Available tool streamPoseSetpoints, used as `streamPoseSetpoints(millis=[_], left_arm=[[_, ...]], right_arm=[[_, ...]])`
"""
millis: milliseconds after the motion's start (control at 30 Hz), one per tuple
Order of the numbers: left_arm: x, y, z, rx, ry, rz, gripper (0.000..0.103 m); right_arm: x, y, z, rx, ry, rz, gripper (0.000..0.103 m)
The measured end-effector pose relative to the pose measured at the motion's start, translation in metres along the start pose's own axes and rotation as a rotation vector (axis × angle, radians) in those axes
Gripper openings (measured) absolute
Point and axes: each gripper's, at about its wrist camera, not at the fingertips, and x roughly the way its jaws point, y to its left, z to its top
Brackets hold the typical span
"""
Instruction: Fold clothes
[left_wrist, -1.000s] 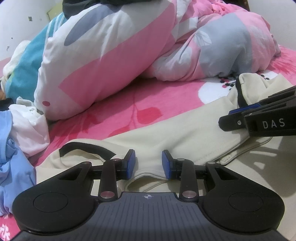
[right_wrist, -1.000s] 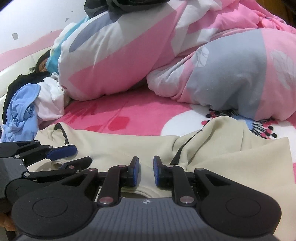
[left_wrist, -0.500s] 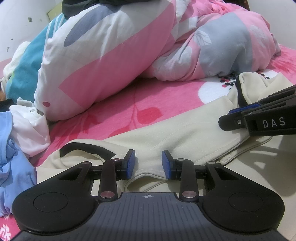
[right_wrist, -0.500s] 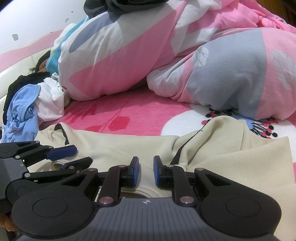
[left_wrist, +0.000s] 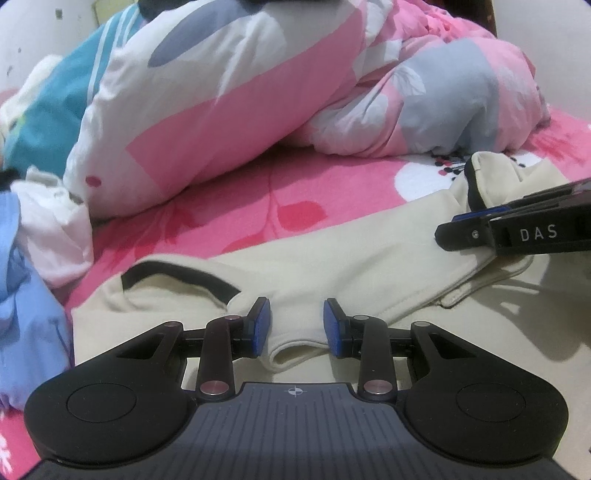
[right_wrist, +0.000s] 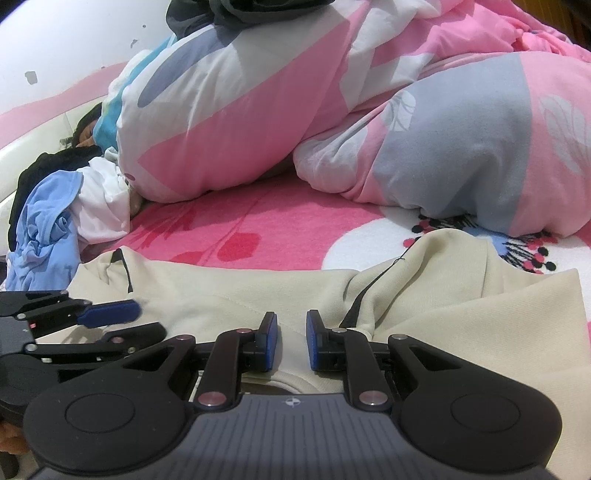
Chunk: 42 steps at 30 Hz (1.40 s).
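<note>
We list: cream garment (left_wrist: 332, 266) spread along the bed's (left_wrist: 258, 206) near edge, its hem pinched in both our left tool (left_wrist: 293, 326) and right tool (right_wrist: 291, 341), open pink sheet beyond reaching the duvet (right_wrist: 332, 110); the clothes pile (right_wrist: 70, 218) is fuller in the right view.

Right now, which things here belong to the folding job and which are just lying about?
In the job:
- cream garment
- left tool, jaws around its hem
- right tool, jaws around its hem

Lying about:
- pink and grey duvet
- blue garment
- white garment
- pink floral bedsheet
</note>
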Motion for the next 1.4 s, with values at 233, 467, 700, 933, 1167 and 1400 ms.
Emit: streamPoseSetpoints(millis=[233, 467, 700, 933, 1167, 1400], left_arm=[[-0.012, 0.014, -0.004, -0.100, -0.006, -0.051, 0.035], [-0.075, 0.026, -0.035, -0.163, 0.027, -0.027, 0.043], [-0.160, 0.041, -0.080, -0.261, 0.010, -0.019, 0.049], [-0.200, 0.048, -0.129, -0.352, 0.023, -0.054, 0.054], [-0.211, 0.037, -0.155, -0.369, 0.021, -0.106, 0.058], [-0.218, 0.034, -0.168, -0.385, -0.009, -0.123, 0.066]], right_arm=[[0.000, -0.001, 0.000, 0.002, -0.004, 0.006, 0.017], [0.000, -0.005, -0.001, 0.019, -0.014, 0.029, 0.019], [0.000, -0.010, -0.002, 0.052, -0.026, 0.052, 0.019], [-0.002, 0.003, -0.004, -0.011, -0.026, -0.011, 0.021], [-0.027, 0.028, 0.001, 0.003, 0.021, -0.090, 0.043], [-0.102, 0.069, -0.023, 0.008, 0.042, -0.111, 0.043]])
